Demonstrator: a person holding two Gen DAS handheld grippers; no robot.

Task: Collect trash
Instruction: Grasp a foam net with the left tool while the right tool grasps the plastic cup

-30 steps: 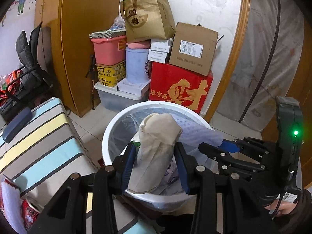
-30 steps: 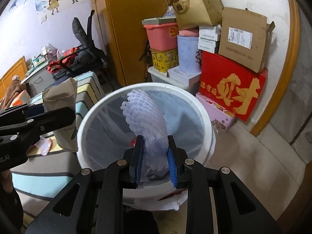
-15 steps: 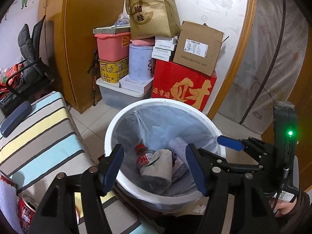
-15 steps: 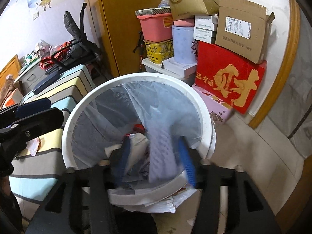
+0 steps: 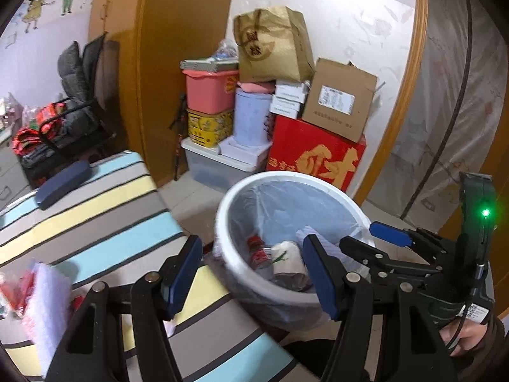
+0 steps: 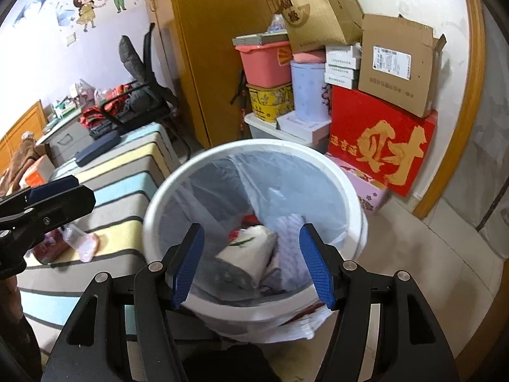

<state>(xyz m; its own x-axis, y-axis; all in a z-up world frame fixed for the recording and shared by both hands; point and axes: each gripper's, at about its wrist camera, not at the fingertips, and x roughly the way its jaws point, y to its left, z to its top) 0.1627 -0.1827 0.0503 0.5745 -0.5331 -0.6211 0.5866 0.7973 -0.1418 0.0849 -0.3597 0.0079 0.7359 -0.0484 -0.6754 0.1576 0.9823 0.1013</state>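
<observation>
The white bin (image 6: 254, 159), lined with a clear plastic bag, stands on the tiled floor beside the striped bench (image 5: 95, 210). Inside it lie a crumpled paper bag (image 6: 251, 248), a white foam net (image 6: 289, 242) at its right and a red-capped bottle (image 5: 259, 253) at its left.

The left gripper (image 5: 253, 270) has its fingers well apart with nothing between them, hanging over the gap between bench and bin rim. The right gripper (image 6: 253, 264) is likewise spread wide and empty, directly above the bin's near side.

The left wrist view alone shows more trash on the bench's near end: a white foam piece (image 5: 47, 302) and red wrappers (image 5: 12, 289), blurred. The right wrist view alone shows a pinkish clear wrapper (image 6: 79, 238) on the bench and the liner's edge spilling under the bin. Both show a dark blue case (image 5: 62, 184) on the bench's far end and stacked boxes (image 6: 378, 140) against the wall.
</observation>
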